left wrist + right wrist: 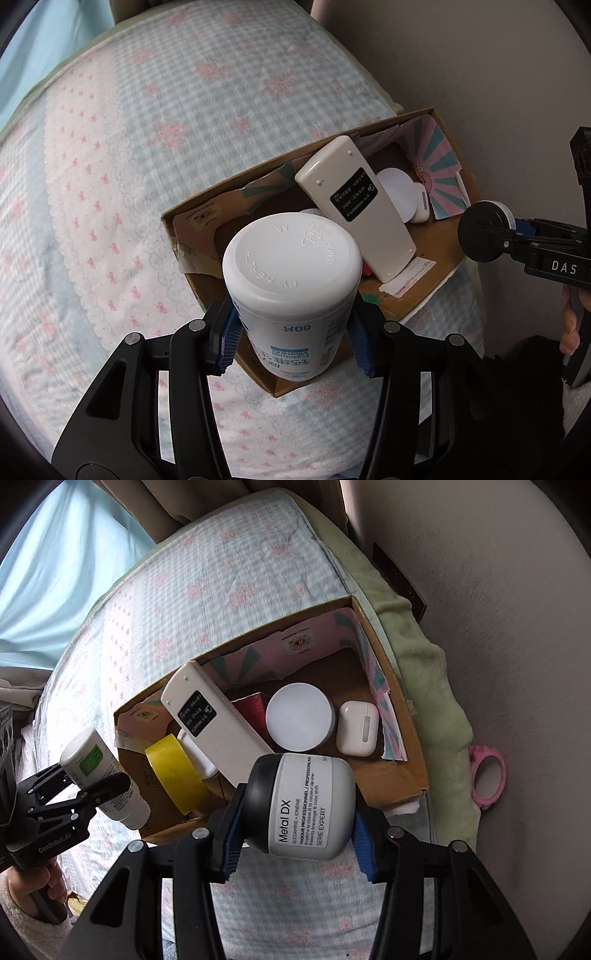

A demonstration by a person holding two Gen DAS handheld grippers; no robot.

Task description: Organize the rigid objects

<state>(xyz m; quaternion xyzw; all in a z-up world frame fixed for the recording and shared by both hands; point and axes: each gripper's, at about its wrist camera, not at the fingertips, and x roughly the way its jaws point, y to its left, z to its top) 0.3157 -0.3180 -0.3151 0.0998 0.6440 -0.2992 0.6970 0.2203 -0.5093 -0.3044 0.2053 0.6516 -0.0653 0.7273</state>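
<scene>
My left gripper (293, 341) is shut on a white vitamin bottle (291, 273), held bottom-forward above the near corner of an open cardboard box (177, 218). The bottle also shows in the right wrist view (99, 771), left of the box. My right gripper (293, 840) is shut on a grey jar with a black lid (310, 805), labelled Metal DX, just in front of the box's near wall (399, 786). The jar's black lid shows in the left wrist view (482, 230). Inside the box lie a white remote (218, 720), a round white tin (299, 716), an earbud case (358, 727) and yellow tape (173, 771).
The box sits on a bed with a checked blue and pink quilt (110, 184), close to a beige wall (498, 627). A green blanket (436, 686) runs along the wall side. A pink ring-shaped item (487, 779) lies by the wall. A red packet (251, 709) is in the box.
</scene>
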